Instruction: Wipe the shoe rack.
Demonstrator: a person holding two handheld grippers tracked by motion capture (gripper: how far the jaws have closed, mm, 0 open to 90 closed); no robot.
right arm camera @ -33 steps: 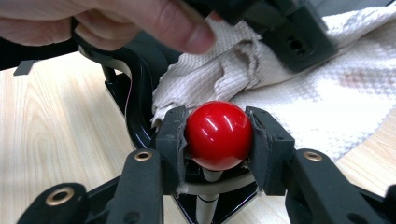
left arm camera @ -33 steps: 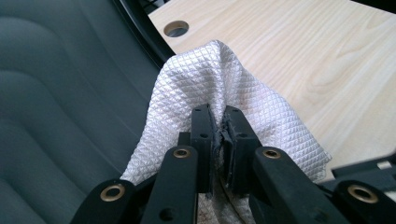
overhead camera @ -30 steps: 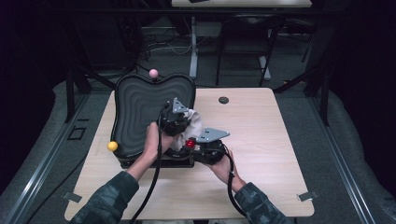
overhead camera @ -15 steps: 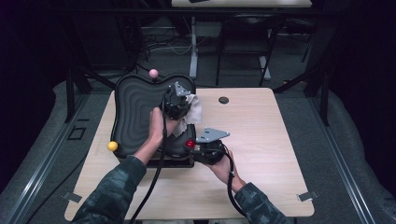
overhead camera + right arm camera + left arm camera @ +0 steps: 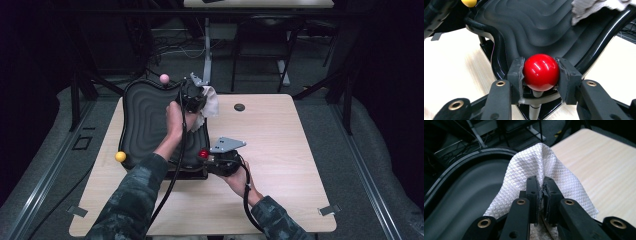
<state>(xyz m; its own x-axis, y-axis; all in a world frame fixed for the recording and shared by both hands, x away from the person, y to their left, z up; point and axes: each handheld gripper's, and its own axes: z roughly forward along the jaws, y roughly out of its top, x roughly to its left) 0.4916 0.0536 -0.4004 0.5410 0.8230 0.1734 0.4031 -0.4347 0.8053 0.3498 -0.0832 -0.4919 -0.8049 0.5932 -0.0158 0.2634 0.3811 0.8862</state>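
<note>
A black tray (image 5: 145,125) with rippled ridges lies on the left half of the wooden table (image 5: 280,150). My left gripper (image 5: 197,100) is over the tray's far right corner, shut on a white quilted cloth (image 5: 210,102). In the left gripper view the cloth (image 5: 536,162) bunches up around the closed left gripper (image 5: 541,182) above the tray's rim (image 5: 461,185). My right gripper (image 5: 207,157) is at the tray's near right corner, shut on a red ball (image 5: 203,153). The right gripper view shows the red ball (image 5: 541,72) on a short post, pinched by both pads.
A pink ball (image 5: 164,78) stands at the tray's far edge and a yellow ball (image 5: 120,156) at its near left corner. A small dark disc (image 5: 239,107) lies on the table right of the cloth. Bare wood lies right of the tray.
My left gripper has carried the cloth from the tray's right middle toward its far right corner, rising a little. The right gripper has stayed on the red ball.
</note>
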